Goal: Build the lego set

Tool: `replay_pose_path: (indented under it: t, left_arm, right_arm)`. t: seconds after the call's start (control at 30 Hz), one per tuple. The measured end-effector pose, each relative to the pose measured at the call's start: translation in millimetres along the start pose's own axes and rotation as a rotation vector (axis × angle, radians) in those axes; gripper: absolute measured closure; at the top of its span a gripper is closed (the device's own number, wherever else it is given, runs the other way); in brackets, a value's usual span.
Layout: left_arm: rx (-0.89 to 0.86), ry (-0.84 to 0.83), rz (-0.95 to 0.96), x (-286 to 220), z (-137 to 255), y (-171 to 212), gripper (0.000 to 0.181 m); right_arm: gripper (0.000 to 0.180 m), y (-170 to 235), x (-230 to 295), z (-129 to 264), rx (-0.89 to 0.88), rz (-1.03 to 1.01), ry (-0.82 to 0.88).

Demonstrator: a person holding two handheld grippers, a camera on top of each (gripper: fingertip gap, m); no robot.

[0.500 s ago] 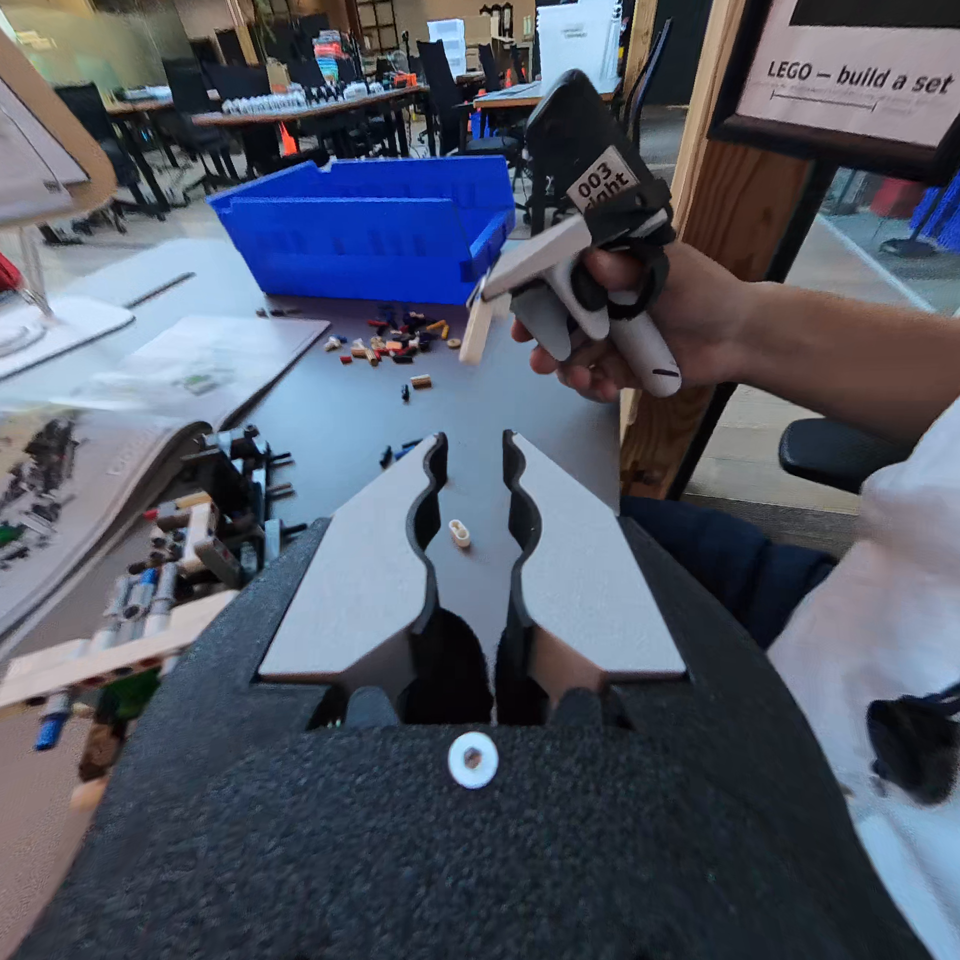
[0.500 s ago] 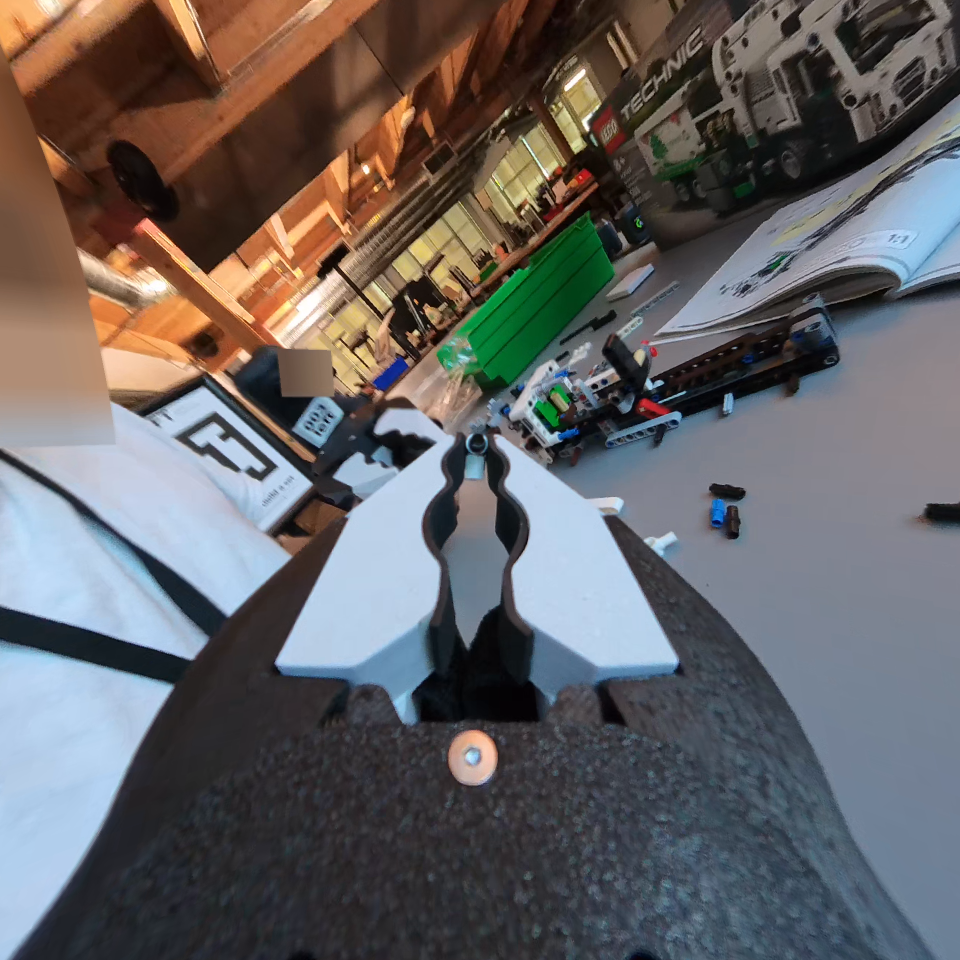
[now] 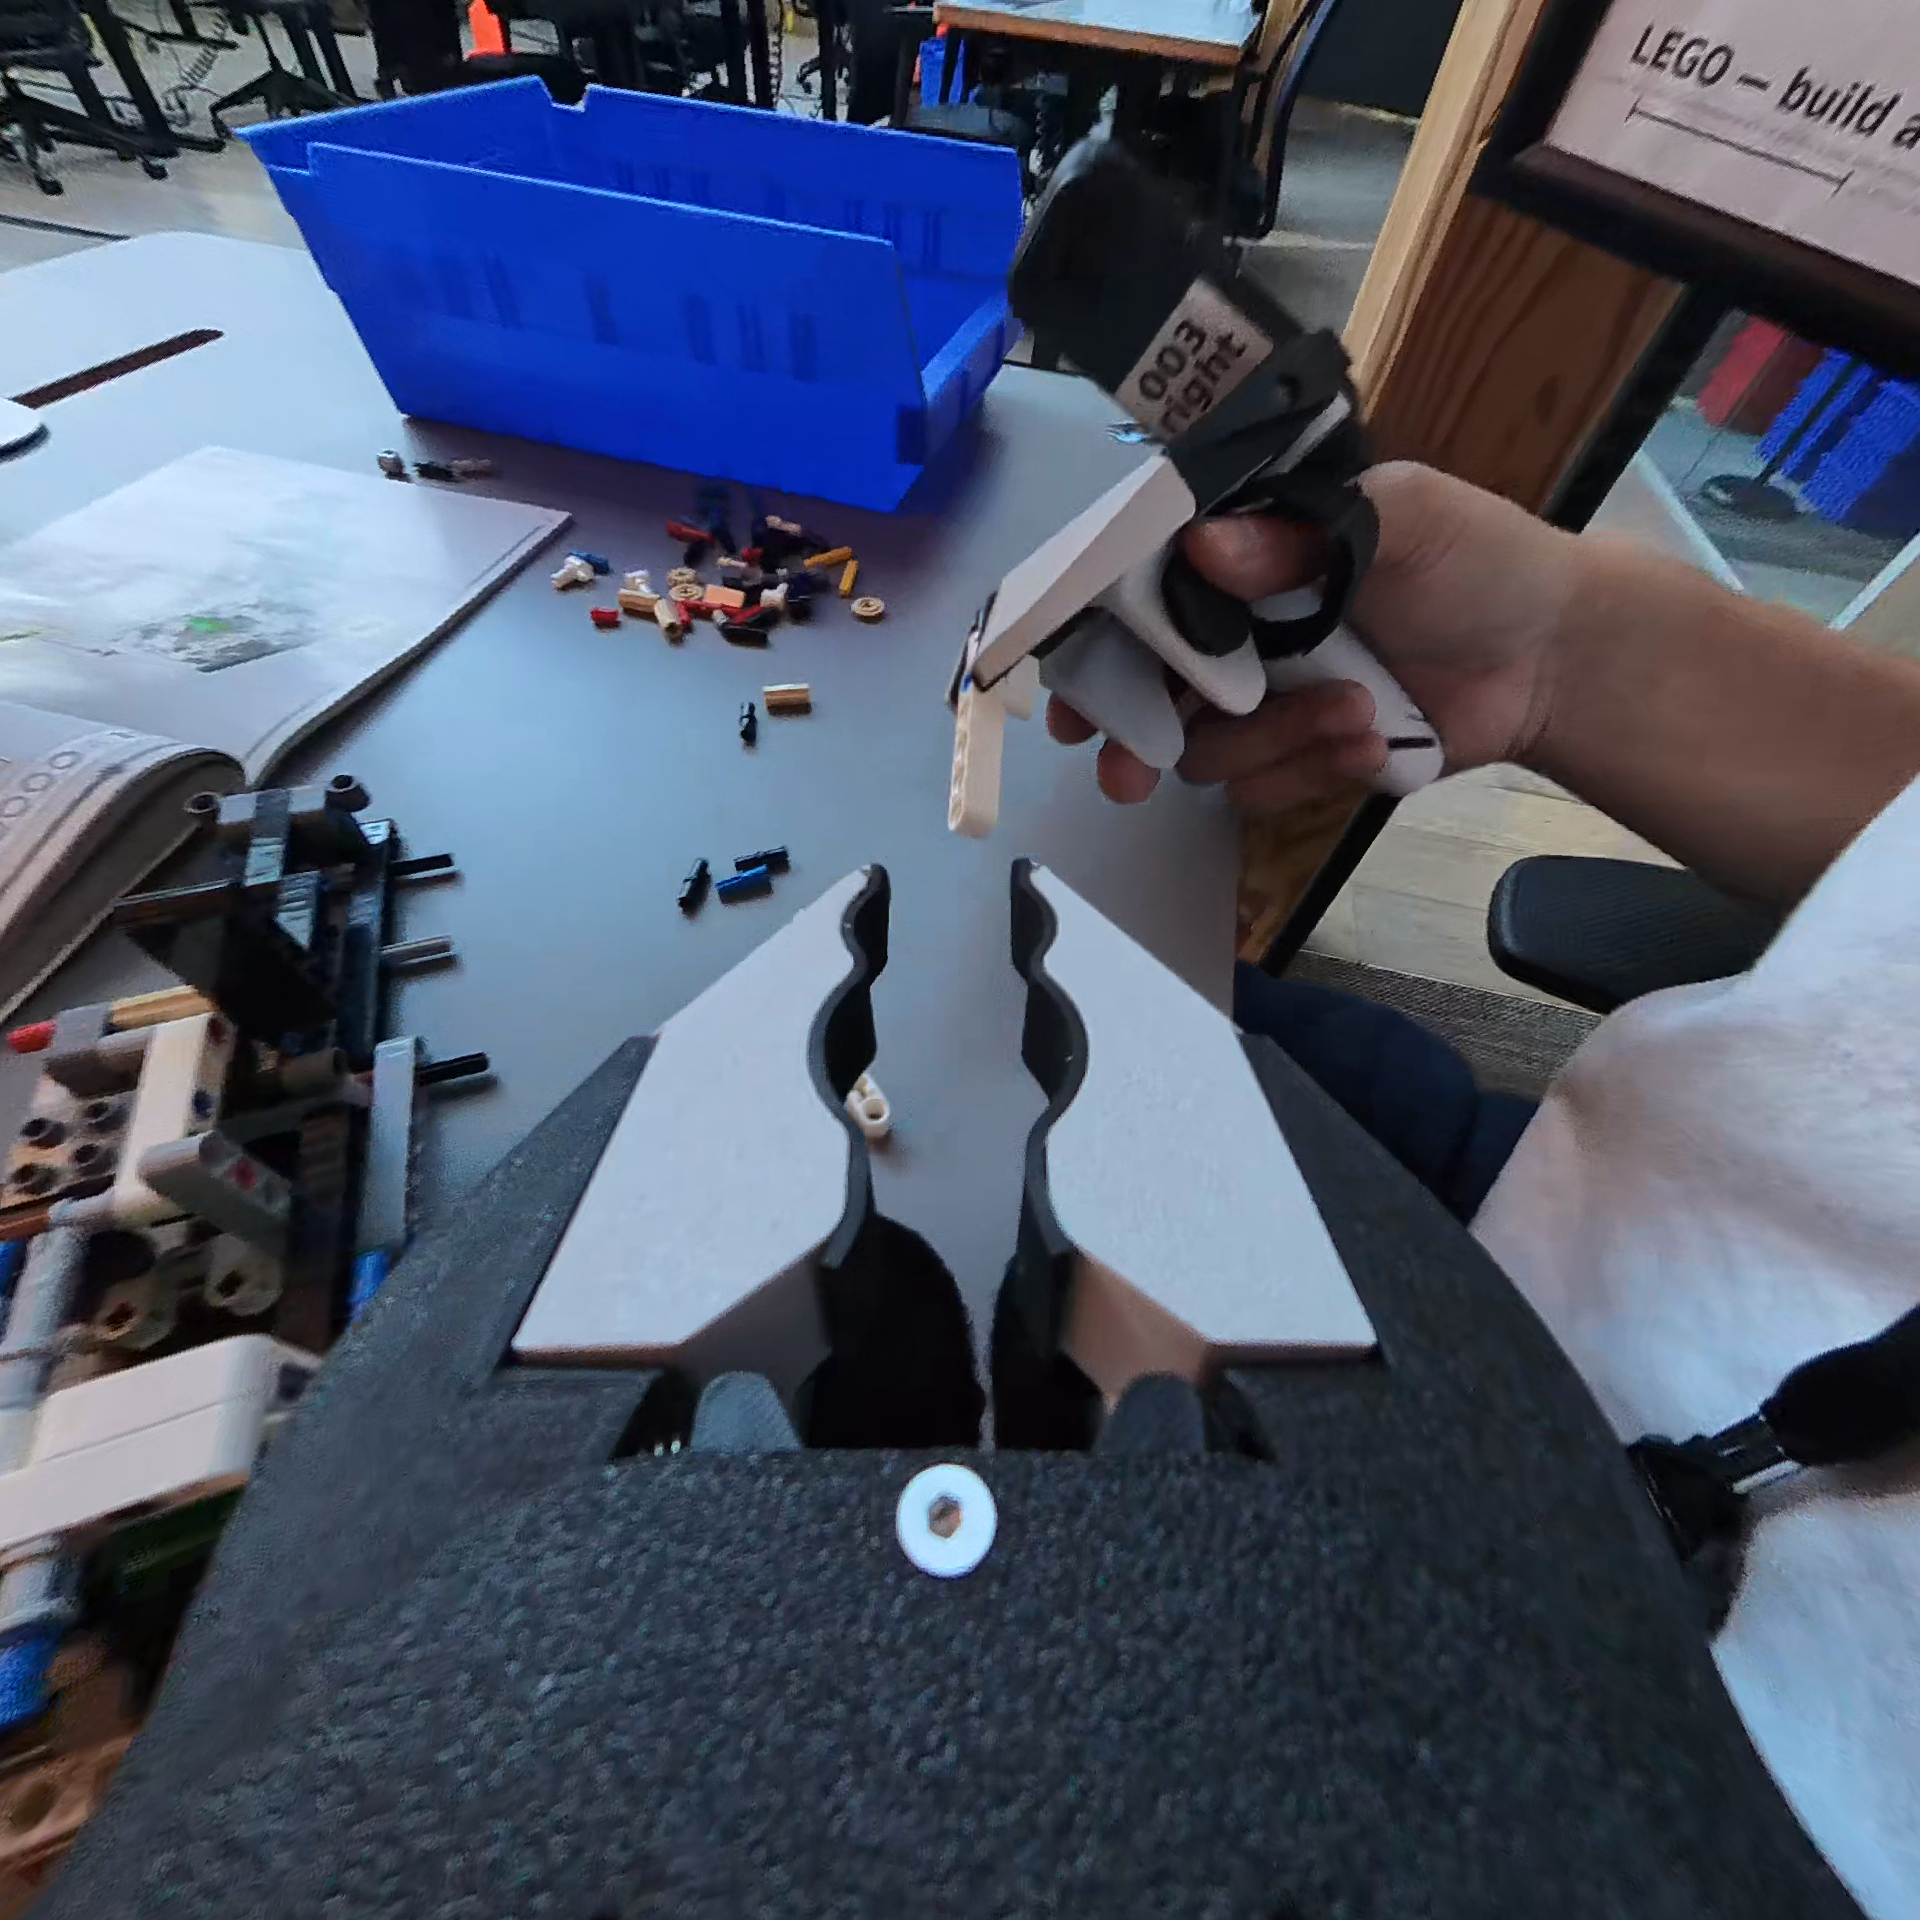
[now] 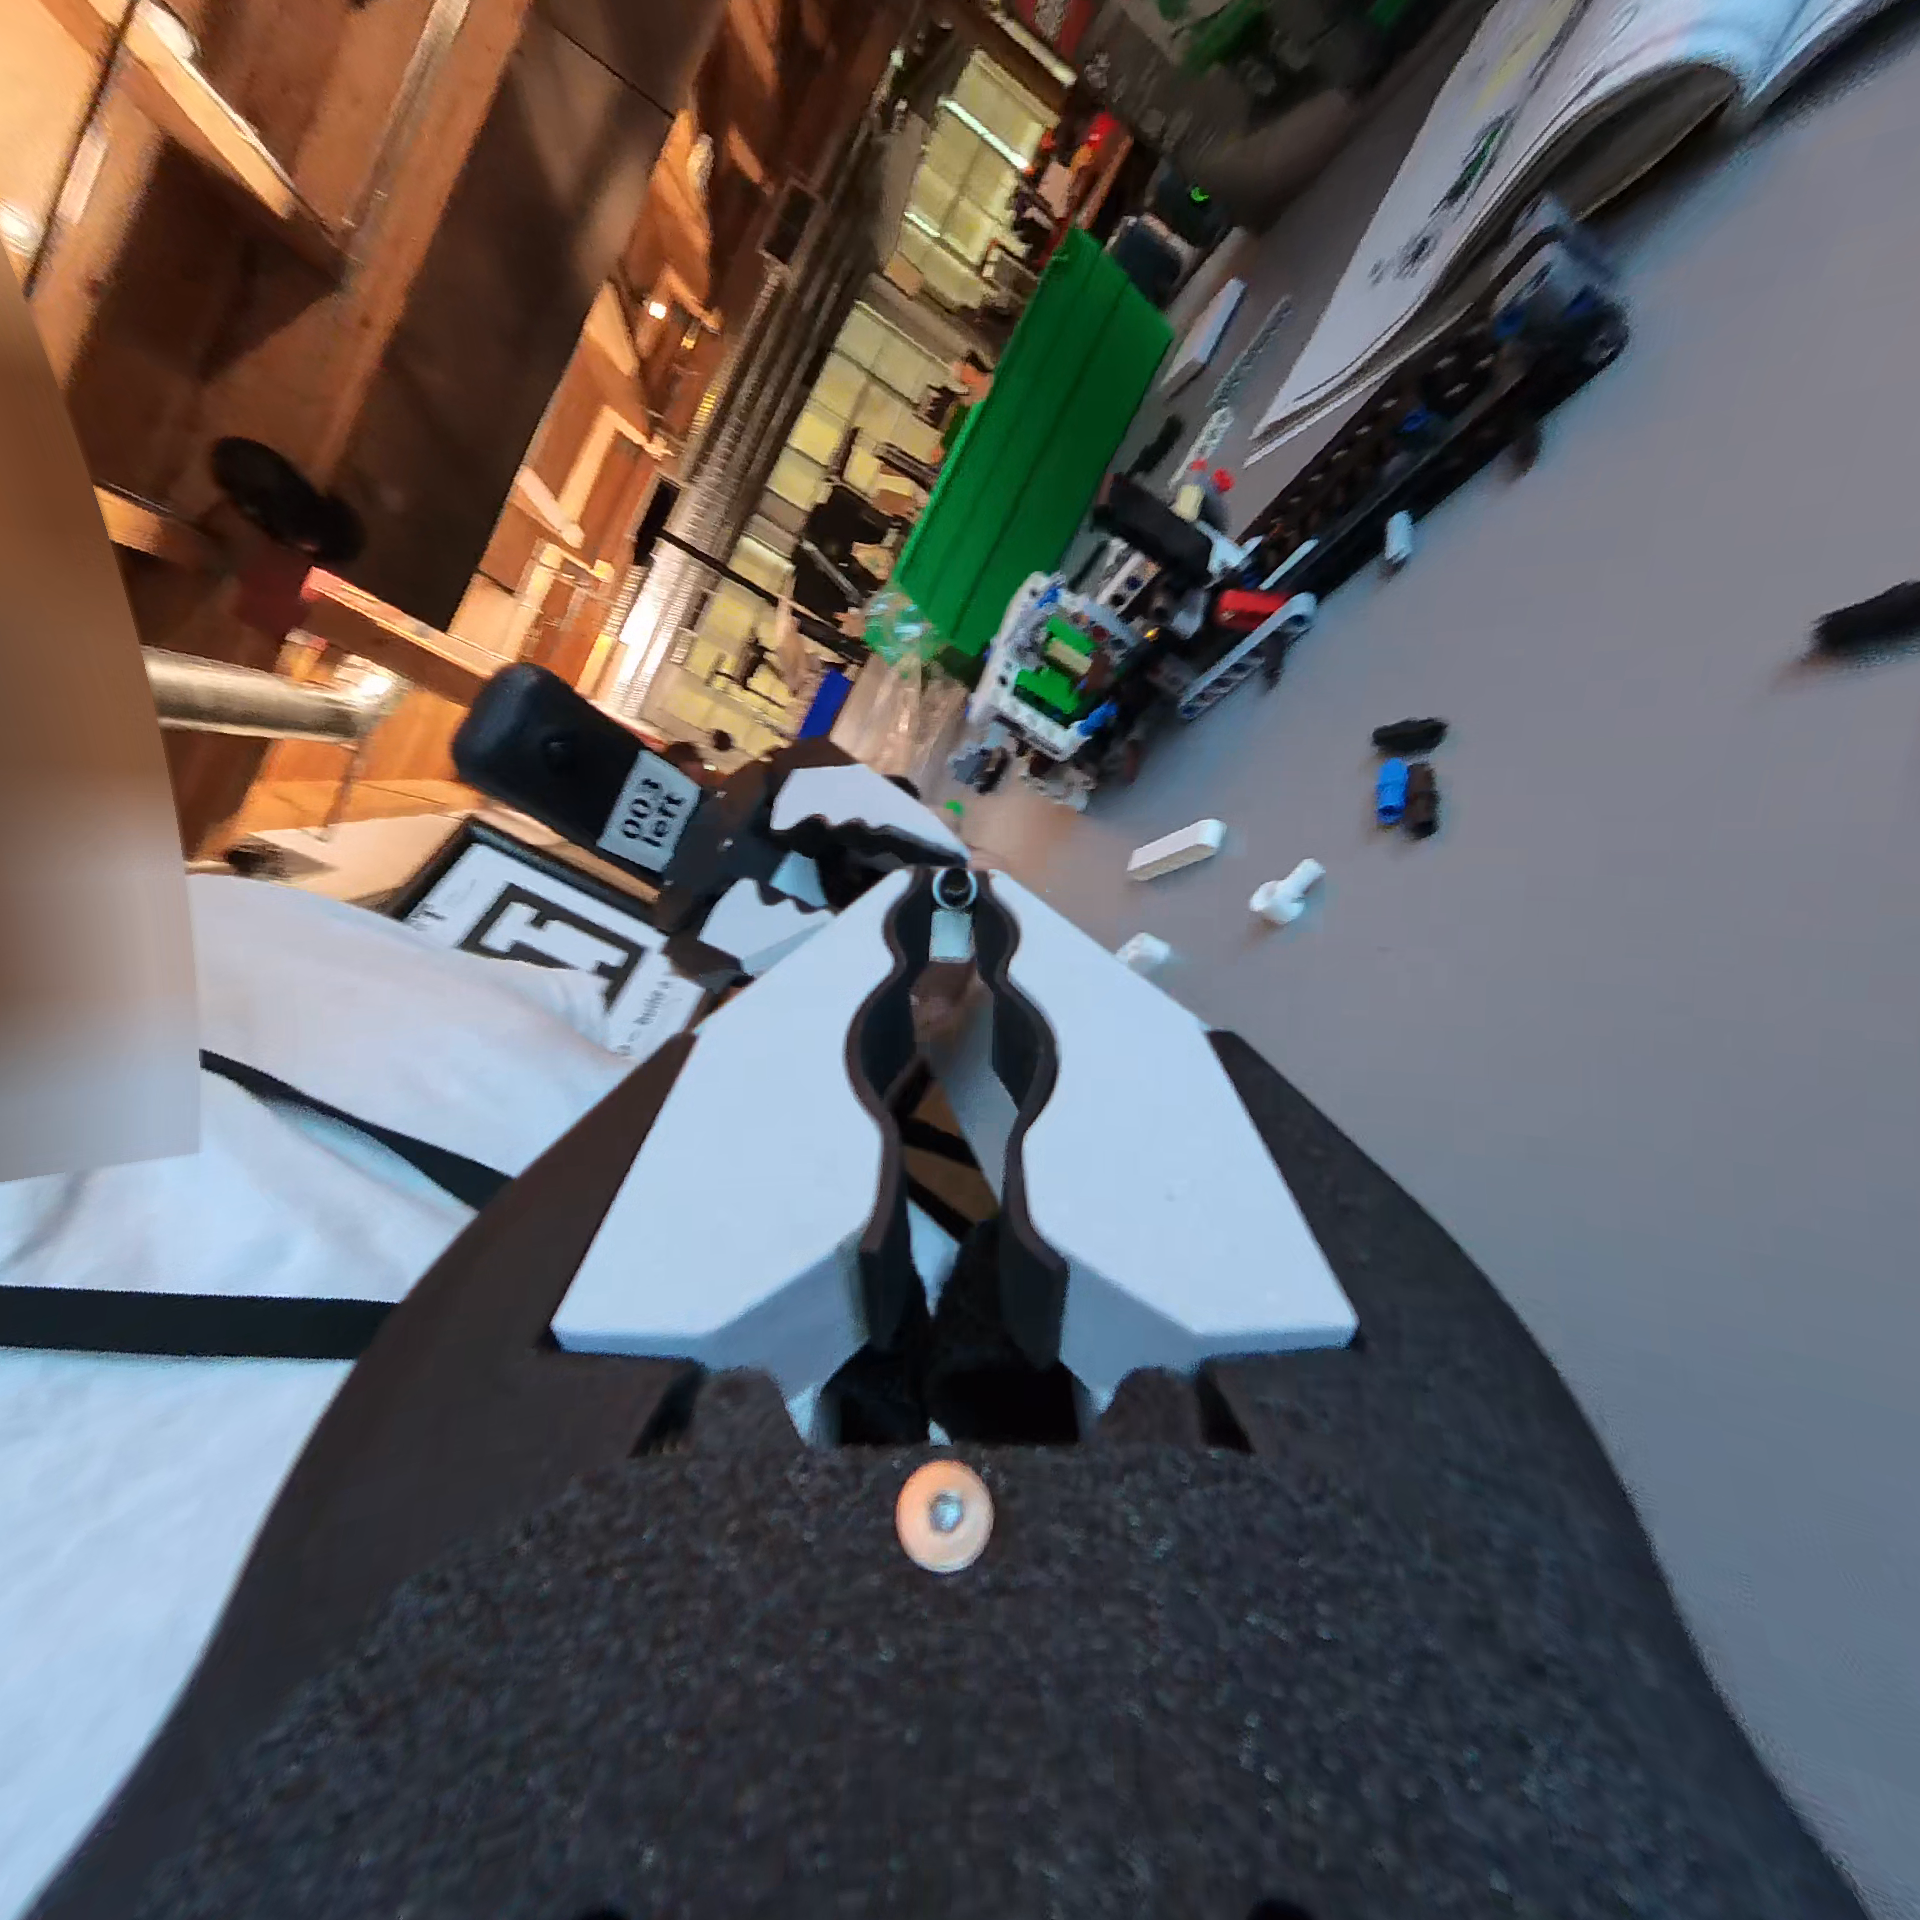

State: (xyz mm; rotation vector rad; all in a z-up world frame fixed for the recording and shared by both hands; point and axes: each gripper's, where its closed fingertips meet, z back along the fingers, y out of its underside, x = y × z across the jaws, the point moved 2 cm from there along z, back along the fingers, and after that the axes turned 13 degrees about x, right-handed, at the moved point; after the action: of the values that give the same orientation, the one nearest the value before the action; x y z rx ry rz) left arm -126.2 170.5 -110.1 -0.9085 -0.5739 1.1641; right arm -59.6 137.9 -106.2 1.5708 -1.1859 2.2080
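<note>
Careful: your right gripper pinches a cream beam only by its end, hanging above the table, so a twist could drop it. Your left gripper is open and empty over a small cream connector, the half-built model beside it.

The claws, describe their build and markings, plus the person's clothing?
Each claw, left claw and right claw, has two pale grey wedge fingers lined with wavy black pads, a textured black body and a labelled black camera. The right has a white pistol handle. White top, black strap.
</note>
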Motion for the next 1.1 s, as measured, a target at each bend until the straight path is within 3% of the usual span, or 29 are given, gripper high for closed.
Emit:
replay_pose_path:
  t: [0.13,0.23,0.47,0.57,0.63,0.73,0.8,1.1]
  left_arm:
    - [-0.026,0.001,-0.048,-10.2,-4.6,-3.7,0.163]
    - [-0.047,-0.017,-0.091,-18.1,-1.6,-5.0,0.174]
    - [-0.064,-0.065,-0.092,-22.7,14.4,-0.7,0.175]
    - [-0.037,-0.045,-0.112,-25.9,21.0,5.3,0.175]
    - [0.020,-0.019,-0.124,-24.4,23.7,11.1,0.175]
    - [0.087,0.052,-0.080,-18.8,26.7,11.6,0.176]
    - [0.136,0.111,-0.086,-19.2,26.4,10.4,0.176]
    - [0.347,0.107,-0.489,-28.7,16.5,18.8,0.176]
  right_arm:
    - [0.175,14.2,6.3,-14.2,0.034,-0.064,-0.109]
    - [0.174,16.7,10.5,-19.5,0.033,-0.077,-0.139]
    - [0.173,22.8,17.1,-32.0,0.074,-0.046,-0.166]
    - [0.160,26.9,17.8,-30.0,0.128,0.137,-0.053]
    - [0.147,21.2,22.1,-21.8,0.148,0.362,0.109]
    - [0.148,28.0,29.0,-23.8,0.318,0.772,0.389]
    - [0.147,39.5,26.0,-35.7,0.464,0.924,0.486]
    - [0.164,53.0,18.4,-60.7,0.676,1.004,0.494]
